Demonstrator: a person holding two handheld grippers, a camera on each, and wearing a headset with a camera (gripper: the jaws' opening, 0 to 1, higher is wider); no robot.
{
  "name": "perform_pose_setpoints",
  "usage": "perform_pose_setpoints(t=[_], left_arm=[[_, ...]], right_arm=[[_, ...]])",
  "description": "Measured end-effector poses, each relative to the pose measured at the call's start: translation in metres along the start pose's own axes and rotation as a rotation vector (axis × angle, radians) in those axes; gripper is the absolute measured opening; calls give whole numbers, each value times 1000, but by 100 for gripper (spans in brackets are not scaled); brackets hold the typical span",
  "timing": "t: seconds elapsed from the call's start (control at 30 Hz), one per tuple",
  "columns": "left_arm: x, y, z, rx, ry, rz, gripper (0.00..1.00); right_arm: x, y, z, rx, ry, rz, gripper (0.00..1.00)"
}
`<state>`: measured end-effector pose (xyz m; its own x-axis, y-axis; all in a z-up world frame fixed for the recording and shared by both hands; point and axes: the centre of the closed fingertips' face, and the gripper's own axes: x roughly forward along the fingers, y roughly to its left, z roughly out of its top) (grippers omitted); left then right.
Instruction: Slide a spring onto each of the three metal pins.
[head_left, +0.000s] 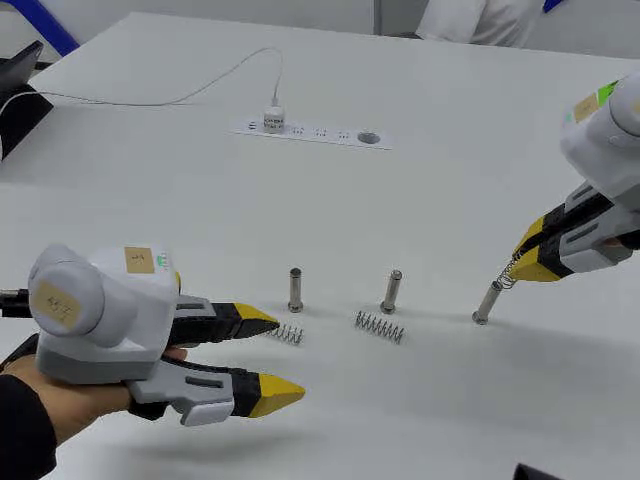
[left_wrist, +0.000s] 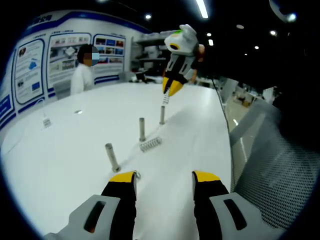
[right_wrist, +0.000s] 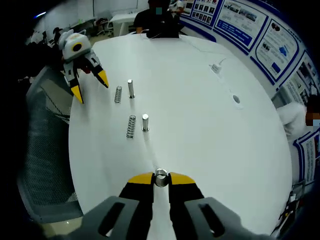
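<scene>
Step in hand, as I read it: right claw is threading its spring onto the right-hand pin. The claw is pinched narrow on the spring's upper end. The lower coils sit right at the pin's top and look to be touching; can't tell if they're over the tip.

The pin leans toward the claw, so match the spring's axis to that lean and push down along it. No side load, or the pin may tip. Let go only once the coils are well down the shaft.

Left claw is wide, holding nothing, low over the tabletop. Short spring lies just beside its far tip, left pin near. Long spring lies by the middle pin.
</scene>
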<state>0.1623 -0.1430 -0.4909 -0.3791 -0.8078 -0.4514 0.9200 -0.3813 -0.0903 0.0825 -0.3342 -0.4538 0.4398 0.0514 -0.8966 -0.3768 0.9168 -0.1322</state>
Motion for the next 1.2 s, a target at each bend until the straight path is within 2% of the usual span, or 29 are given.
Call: perform_pose_setpoints(t=[0.67, 1.2], left_arm=[[0, 1, -2, -7, -1, 4, 45], [1, 2, -3, -10, 0, 8, 45]], right_arm=[[18, -2, -6, -1, 55, 29, 12], [42, 2, -17, 36, 93, 60, 12]])
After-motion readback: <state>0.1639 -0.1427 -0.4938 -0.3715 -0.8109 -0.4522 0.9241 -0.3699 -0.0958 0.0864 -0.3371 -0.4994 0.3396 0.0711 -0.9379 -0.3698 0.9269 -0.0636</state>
